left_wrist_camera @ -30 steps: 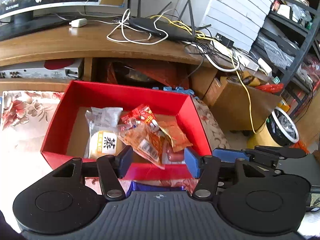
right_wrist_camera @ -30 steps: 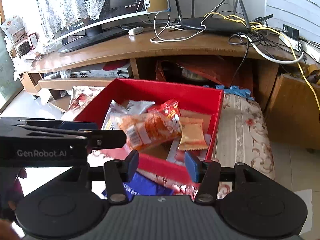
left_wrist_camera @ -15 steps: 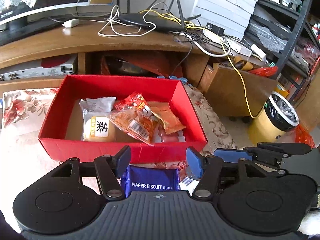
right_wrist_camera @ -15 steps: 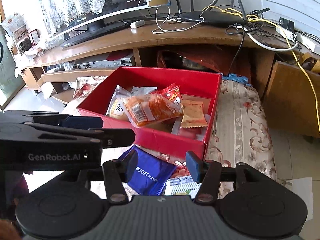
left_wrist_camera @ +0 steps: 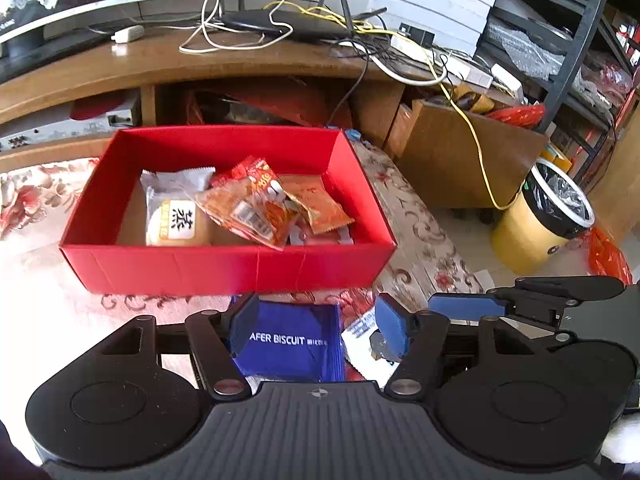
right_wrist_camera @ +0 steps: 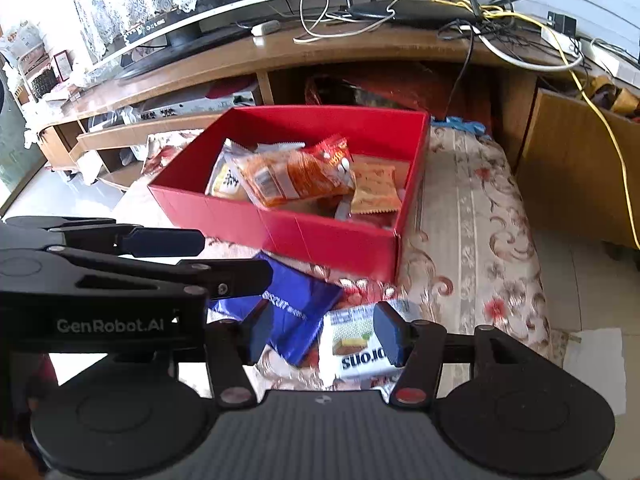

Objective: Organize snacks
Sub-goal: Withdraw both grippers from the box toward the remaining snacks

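1. Snacks, left wrist view: most lie in the red box (left_wrist_camera: 224, 268) on the floral cloth (left_wrist_camera: 416, 236) — a white bun pack (left_wrist_camera: 176, 216), an orange pack (left_wrist_camera: 248, 212) and a small orange sachet (left_wrist_camera: 320, 208) among them. Against the picture a second ago, the camera has drawn back: the box sits farther off, and the blue wafer pack (left_wrist_camera: 292, 344), then barely showing, now lies in full between the fingers of the left gripper (left_wrist_camera: 318, 328).
2. Same view: left gripper jaws stand apart, holding nothing. The right gripper (left_wrist_camera: 464, 307) shows at the right edge, side-on.
3. Right wrist view: the pull-back shows here too. The wafer pack (right_wrist_camera: 296, 312) and a white pack (right_wrist_camera: 356, 350), unseen a second ago, now lie on the cloth (right_wrist_camera: 472, 240) just in front of the box (right_wrist_camera: 332, 236). The right gripper (right_wrist_camera: 320, 334) has its jaws apart and empty, the white pack between them. The left gripper (right_wrist_camera: 160, 240) crosses at left.
4. Judgement: both tools have left the box empty; two packs remain outside it, so the next pick is likely one of these.
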Demonstrator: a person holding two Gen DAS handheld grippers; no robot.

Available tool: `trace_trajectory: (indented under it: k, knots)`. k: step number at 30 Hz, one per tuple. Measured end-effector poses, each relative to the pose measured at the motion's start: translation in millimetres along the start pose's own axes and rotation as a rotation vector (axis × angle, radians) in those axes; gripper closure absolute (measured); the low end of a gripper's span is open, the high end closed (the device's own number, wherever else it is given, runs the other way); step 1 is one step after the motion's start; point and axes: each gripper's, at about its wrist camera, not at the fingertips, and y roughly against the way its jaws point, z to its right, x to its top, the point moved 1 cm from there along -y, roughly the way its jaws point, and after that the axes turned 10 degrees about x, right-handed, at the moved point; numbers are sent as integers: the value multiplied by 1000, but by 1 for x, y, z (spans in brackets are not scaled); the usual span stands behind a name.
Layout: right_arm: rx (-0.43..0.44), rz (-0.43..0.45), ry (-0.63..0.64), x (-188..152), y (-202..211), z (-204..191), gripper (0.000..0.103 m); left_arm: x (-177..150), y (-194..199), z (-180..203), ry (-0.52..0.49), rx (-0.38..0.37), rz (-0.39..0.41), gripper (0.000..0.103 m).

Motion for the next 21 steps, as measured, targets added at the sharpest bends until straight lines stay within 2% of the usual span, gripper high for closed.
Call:
trace_trajectory:
  k: [8,12,15,21]
  knots:
    - [-46,-45,-44,-20,7,18,53,-16,1,6,-3,6,-26,25]
    - [-78,-77,-44,-29,7,25,49,-28,-1,5,40,-19,-70,25]
    - [-106,-66,-71,-31,12,35,49,-38,-3,6,46,-10,-105,23]
    - [-75,-17,-116,-32,27,49,48,-64,-7,25,53,-32,-184,23]
